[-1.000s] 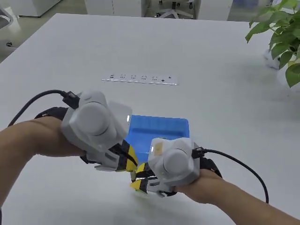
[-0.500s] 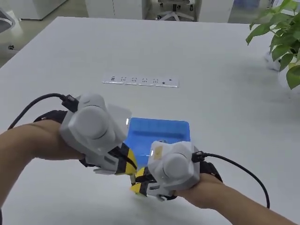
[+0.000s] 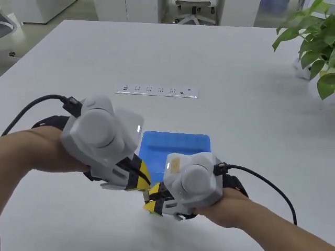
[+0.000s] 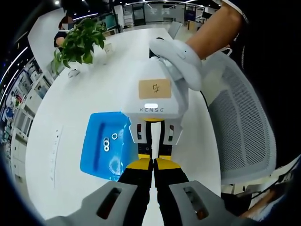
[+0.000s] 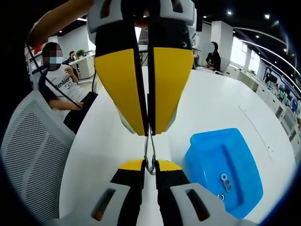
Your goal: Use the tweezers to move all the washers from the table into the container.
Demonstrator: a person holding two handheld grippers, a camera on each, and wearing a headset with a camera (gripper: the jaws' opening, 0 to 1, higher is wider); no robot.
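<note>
Although hardly anything has been shifted over the last 1 s, the left gripper (image 4: 153,165) and right gripper (image 5: 149,167) are kept tip to tip just beside the blue container (image 5: 235,155). Both pairs of jaws are pressed together on the tweezers (image 5: 149,146) spanning between them. 3 washers (image 5: 225,182) are seen inside the container, so a regrip, not a carry, is judged to be in hand

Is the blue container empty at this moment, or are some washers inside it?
Not empty. Both gripper views show a few small washers lying on the floor of the blue container.
</note>
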